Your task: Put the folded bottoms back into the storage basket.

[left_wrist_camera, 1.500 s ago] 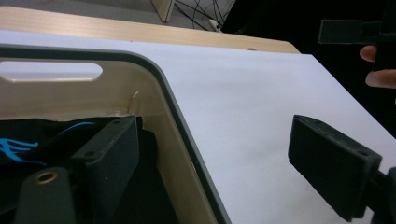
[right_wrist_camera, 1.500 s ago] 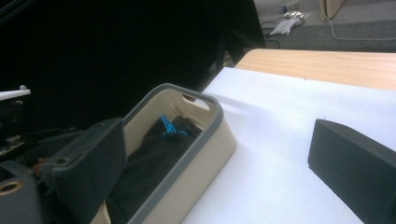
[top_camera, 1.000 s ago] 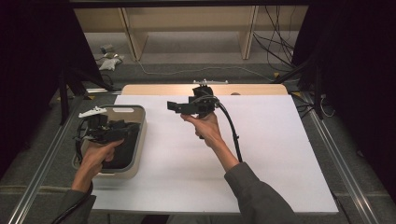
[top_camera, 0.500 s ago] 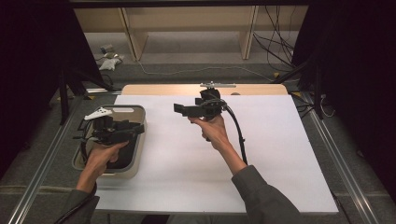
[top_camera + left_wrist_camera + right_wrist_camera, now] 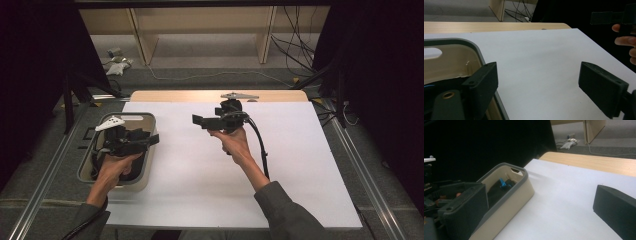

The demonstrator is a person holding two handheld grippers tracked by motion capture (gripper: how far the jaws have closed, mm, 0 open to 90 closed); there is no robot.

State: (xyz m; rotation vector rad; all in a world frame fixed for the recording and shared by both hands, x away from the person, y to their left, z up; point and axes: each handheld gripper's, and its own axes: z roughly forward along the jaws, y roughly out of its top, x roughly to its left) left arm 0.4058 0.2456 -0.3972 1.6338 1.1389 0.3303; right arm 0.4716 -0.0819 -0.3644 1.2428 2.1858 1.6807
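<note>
Table (image 5: 300,165): we find a white sheet over a wooden top, whose bare wood strip lies beyond both grippers in the high view.
Bin (image 5: 146,125): we note a beige tub with a grey rim at the table's left edge, directly beneath the left gripper; its long axis runs from the person toward the far edge.
Bin, right gripper view (image 5: 524,187): it sits ahead and left of the jaws, and we see a cut-out handle hole in its far end wall.
Bin contents (image 5: 503,183): we see a dark item with bright blue markings inside, just past the left gripper; the high view gives only a dark mass there. We cannot tell what it is.
Left gripper (image 5: 131,142): held over the bin, jaws pointing toward the table's middle. Its own view (image 5: 537,87) shows them spread wide, nothing between them, one over the bin rim (image 5: 477,51) and one over the white sheet.
Right gripper (image 5: 200,121): raised over the table's centre, jaws aimed at the bin. Its own view (image 5: 539,220) shows them standing wide apart around bare sheet.
Right hand (image 5: 625,40): fingers appear far off in the left gripper view.
Writing: we read no brand or label anywhere.
</note>
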